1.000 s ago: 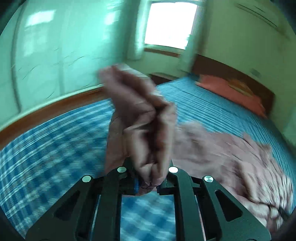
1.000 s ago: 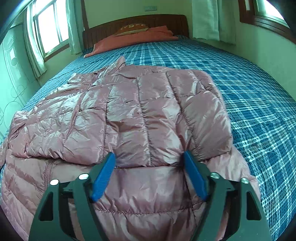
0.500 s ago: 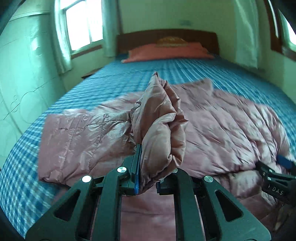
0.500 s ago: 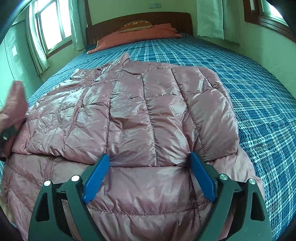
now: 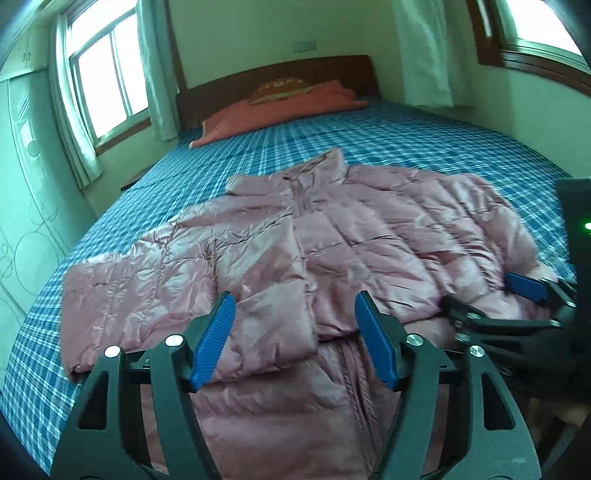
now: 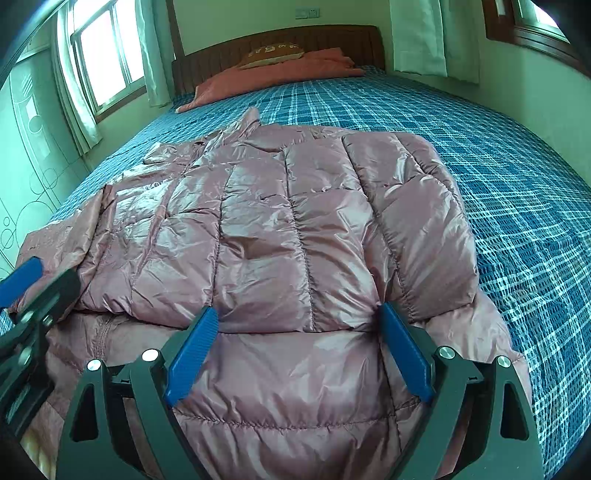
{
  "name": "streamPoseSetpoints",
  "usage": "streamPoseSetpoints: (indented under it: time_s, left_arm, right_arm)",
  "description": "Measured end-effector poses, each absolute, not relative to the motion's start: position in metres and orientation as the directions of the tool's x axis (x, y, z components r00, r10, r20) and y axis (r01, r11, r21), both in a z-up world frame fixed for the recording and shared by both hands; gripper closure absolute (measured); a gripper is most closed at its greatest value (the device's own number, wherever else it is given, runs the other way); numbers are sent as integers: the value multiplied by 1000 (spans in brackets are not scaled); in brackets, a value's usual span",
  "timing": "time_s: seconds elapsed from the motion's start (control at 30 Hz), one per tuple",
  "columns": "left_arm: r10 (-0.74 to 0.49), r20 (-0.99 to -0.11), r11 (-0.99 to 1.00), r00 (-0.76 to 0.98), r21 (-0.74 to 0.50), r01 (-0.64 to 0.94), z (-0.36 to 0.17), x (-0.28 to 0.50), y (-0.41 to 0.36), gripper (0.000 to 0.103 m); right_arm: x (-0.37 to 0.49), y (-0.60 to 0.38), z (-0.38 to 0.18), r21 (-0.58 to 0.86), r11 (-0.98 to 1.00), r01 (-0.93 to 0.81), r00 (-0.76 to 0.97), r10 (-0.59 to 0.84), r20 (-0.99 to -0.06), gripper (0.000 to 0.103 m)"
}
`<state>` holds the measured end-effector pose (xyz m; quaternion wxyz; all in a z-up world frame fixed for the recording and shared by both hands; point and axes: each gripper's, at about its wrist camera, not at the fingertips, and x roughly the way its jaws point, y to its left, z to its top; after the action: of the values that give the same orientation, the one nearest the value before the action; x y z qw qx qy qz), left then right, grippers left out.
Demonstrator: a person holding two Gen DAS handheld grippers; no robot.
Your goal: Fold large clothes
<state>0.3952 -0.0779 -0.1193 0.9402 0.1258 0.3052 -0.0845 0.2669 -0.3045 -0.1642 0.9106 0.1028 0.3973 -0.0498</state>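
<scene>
Pink jacket (image 5: pixel 332 251) lies under the just-opened, empty left gripper (image 5: pixel 295 332).

Pink quilted puffer jacket (image 6: pixel 280 229) flat on bed, both sleeves folded across front

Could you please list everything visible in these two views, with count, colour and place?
puffer jacket: one, dusty pink, spread on the bed, both sleeves folded in.
bed sheet: one, blue plaid, under the jacket.
bedding: one pile, orange, by the headboard.
headboard: one, dark wood, at the far end.
windows: two, bright, left and right walls.
curtains: pale, beside the windows.
left gripper: black with blue pads, open over the left sleeve.
right gripper: same colours, open.
</scene>
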Motion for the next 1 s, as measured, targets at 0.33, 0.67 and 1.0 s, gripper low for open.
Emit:
streamPoseSetpoints:
  time_s: [0.33, 0.67, 1.0]
  left_arm:
    - [-46, -576, 984, 816, 115, 137, -102, 355, -14, 29]
    - [107, -609, 994, 786, 95, -62, -109, 358, 84, 29]
    - [142, -642, 989, 753, 65, -132, -116, 354, 125, 29]
  right_arm:
    - [268, -303, -163, 132, 976, 176, 669, -20, -743, 15]
    - [251, -268, -114, 172, 973, 155, 726, 6, -687, 16]
    - [316, -179, -120, 312, 950, 16, 652, 227, -724, 16]
